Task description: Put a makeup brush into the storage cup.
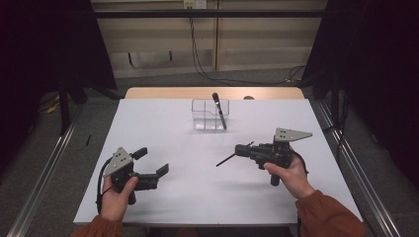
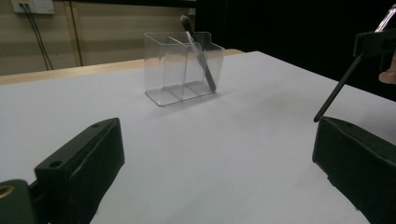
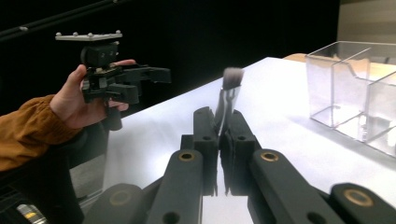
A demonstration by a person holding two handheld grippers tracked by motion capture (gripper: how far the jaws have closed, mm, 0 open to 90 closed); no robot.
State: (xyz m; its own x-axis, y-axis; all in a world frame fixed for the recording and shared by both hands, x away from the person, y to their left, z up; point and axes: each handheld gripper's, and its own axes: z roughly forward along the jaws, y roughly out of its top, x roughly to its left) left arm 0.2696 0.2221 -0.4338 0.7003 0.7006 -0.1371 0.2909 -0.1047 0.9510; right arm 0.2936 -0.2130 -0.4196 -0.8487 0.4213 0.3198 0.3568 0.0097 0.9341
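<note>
Makeup brush (image 3: 230,88): being pinched by its metal ferrule between the pressed-together jaws of the right gripper (image 1: 240,150), handle tip slanting down to just above the table (image 1: 197,197). Left gripper (image 1: 153,165): jaws standing spread, holding nothing. Farther off, clear organiser (image 1: 210,114) is holding 1 brush (image 1: 219,110) already. Advice: lift higher, tip the handle downward, and aim at a free compartment.

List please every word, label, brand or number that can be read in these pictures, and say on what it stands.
None: no readable text stands on anything.
Clear organizer: no label or print.
Brush held in the right gripper: no visible marking.
Grey plate on that gripper: bare.
Wall socket: too small and blurred to tell whether it carries any print.
</note>
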